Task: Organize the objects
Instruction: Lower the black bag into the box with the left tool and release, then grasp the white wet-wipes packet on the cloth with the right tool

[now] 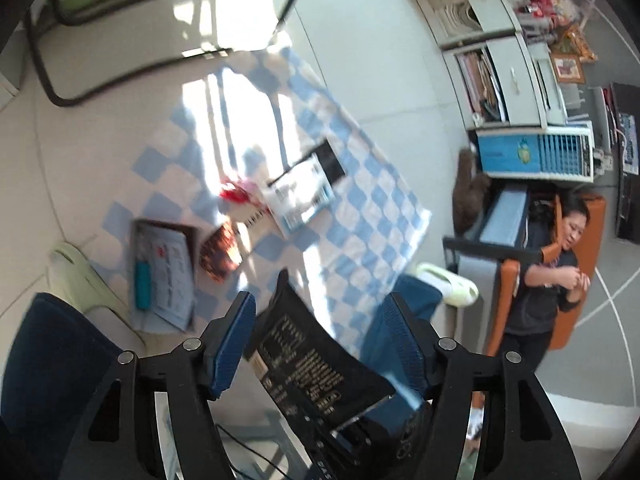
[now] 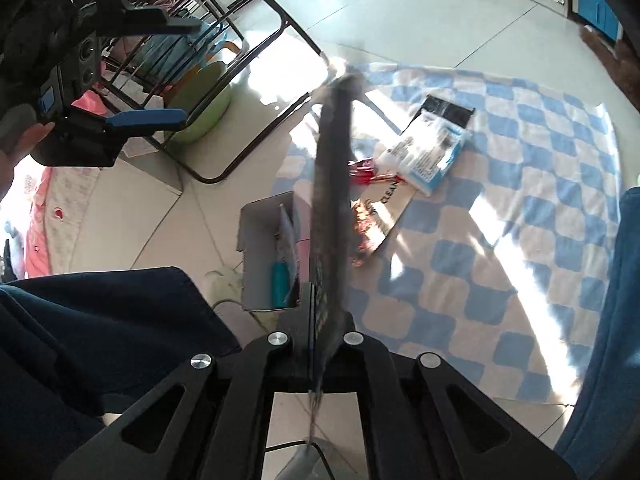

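Right hand-held gripper (image 2: pixel 316 340) clamped tight on a flat black packet (image 2: pixel 330 216), gripped at its lower edge and seen edge-on from the right wrist, so just a thin dark strip rising over the scene. Same packet (image 1: pixel 316 356) visible from the left wrist: black face, pale printed text, tilted, sitting between the blue pads (image 1: pixel 236 332) but apart from both. Left hand-held gripper (image 1: pixel 320 332) standing wide with nothing gripped, also caught in the right wrist view (image 2: pixel 176 72) up at top left, jaws well apart, a hand (image 2: pixel 24 148) behind it.

Down on the floor (image 2: pixel 400 20), a blue-and-white checkered cloth (image 2: pixel 500 240) with strong sun patches across it. On the cloth: a white-and-blue pack (image 2: pixel 428 156) overlapping a black sheet (image 2: pixel 448 110), something red and shiny (image 2: pixel 364 172) just beside it, a pale bag with dark lettering (image 2: pixel 390 200) and a dark reddish patterned packet (image 1: pixel 222 254) near that. At the cloth's edge, an open cardboard box (image 2: pixel 260 248) holding a teal tube (image 2: pixel 280 284) and some printed paper. Pale green slipper (image 1: pixel 76 276) next to the box.

Black metal rack frame (image 2: pixel 256 92) beyond the box, green basin (image 2: pixel 204 104) under it. Dark blue trouser legs (image 2: pixel 120 312) at the bottom of the view. Another person (image 1: pixel 552 276) over by an orange seat, shelves (image 1: pixel 496 48) further back. Everything a bit motion-blurred.
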`<state>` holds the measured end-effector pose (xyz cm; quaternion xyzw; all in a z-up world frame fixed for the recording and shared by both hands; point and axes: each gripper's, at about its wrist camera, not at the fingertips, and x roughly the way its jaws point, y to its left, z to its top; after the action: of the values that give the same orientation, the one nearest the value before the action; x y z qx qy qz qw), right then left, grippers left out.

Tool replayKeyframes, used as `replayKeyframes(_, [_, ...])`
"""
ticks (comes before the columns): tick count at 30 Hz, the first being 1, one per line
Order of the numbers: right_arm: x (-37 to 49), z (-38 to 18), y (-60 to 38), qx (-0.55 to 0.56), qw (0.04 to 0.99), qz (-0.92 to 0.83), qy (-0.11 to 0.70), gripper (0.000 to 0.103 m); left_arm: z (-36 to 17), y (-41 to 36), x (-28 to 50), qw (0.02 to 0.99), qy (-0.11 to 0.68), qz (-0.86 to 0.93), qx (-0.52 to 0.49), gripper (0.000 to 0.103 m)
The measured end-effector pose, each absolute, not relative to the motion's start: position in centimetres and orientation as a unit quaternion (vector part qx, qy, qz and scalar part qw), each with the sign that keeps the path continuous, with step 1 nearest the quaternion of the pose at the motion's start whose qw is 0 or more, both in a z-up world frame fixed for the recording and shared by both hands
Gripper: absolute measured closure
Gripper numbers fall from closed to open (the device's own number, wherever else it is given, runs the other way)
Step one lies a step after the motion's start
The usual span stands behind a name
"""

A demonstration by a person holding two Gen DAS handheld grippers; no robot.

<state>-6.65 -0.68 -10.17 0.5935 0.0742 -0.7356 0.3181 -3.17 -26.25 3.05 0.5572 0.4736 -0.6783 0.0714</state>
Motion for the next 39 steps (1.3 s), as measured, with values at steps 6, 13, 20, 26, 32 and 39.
replayKeyframes(6, [-7.2, -10.5, -5.4, 0.627, 0.337, -0.702, 0.024, 0.102, 3.4, -29.6, -1.3, 0.103, 0.543, -0.65, 0.523, 0.038])
replayKeyframes(13, [-10.3, -13.3, -10.4, 0.656, 0.329, -0.677, -0.044, 0.102, 5.0, -28.6, -1.9, 0.074, 0.525, -0.658, 0.535, 0.038])
replayKeyframes(20, [-11.3, -21.8, -12.9, 0.733, 0.254, -0.631, -0.008, 0.075, 4.9, -31.0, -1.1, 0.115, 0.533, -0.652, 0.527, 0.038])
replayKeyframes(26, [-10.2, -22.4, -8.8, 0.738, 0.238, -0.63, -0.034, 0.033, 5.5, -31.1, -0.6, 0.122, 0.547, -0.647, 0.518, 0.038])
replayKeyframes(32, [-10.8, -21.9, -5.0, 0.742, 0.231, -0.63, -0.02, 0.026, 5.0, -29.8, -1.4, 0.115, 0.537, -0.644, 0.532, 0.038])
replayKeyframes(39, [-15.0, -21.7, -0.4, 0.732, 0.161, -0.66, -0.043, 0.008, 4.5, -28.8, -2.9, 0.124, 0.521, -0.639, 0.553, 0.038])
